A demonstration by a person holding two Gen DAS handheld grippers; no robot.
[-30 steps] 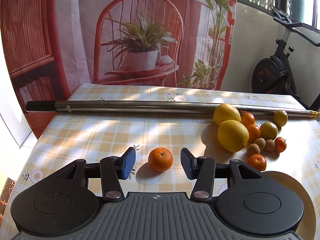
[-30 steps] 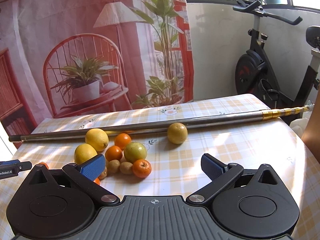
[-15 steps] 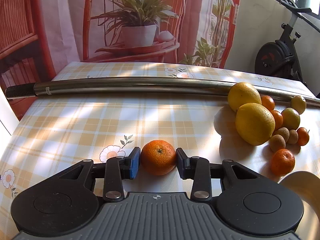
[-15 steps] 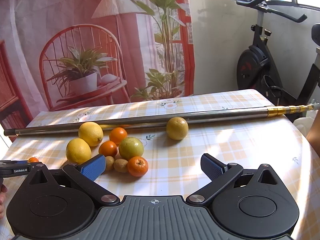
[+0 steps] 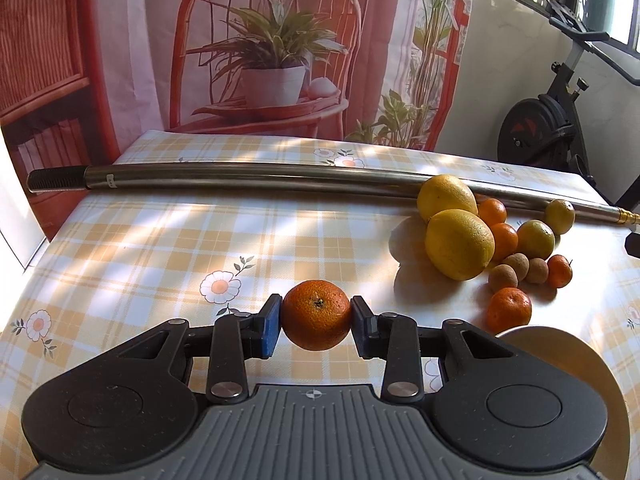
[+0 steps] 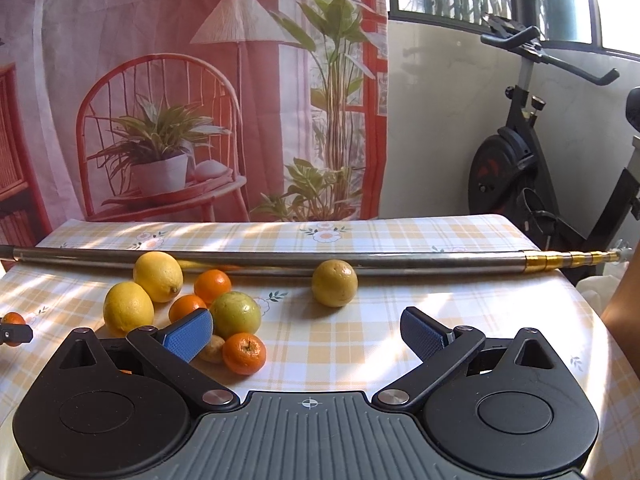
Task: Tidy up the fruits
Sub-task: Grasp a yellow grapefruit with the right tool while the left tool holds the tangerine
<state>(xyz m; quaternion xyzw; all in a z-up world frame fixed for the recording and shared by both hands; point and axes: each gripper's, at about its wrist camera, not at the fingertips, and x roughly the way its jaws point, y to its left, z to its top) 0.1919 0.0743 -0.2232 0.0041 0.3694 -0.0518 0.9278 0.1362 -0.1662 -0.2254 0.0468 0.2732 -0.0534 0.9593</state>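
Item, left gripper point(image 5: 316, 322): blue pads point(image 5: 269, 326) clenched on one mandarin point(image 5: 316, 314), held above the table point(image 5: 160, 240) toward its near left part.
Item, right gripper point(image 6: 307, 330): fingers spread wide, grasping nothing, over the table's near middle.
Item, loose fruit cluster point(image 6: 180, 308): lemons, mandarins, small brown fruits, heaped near the metal pole point(image 6: 280, 260) along the far edge; one yellow fruit point(image 6: 334, 283) apart, touching the pole.
Item, plate rim point(image 5: 560, 356), near right; contents unseen.
Progress judged early: one fruit in hand, the rest unsorted.
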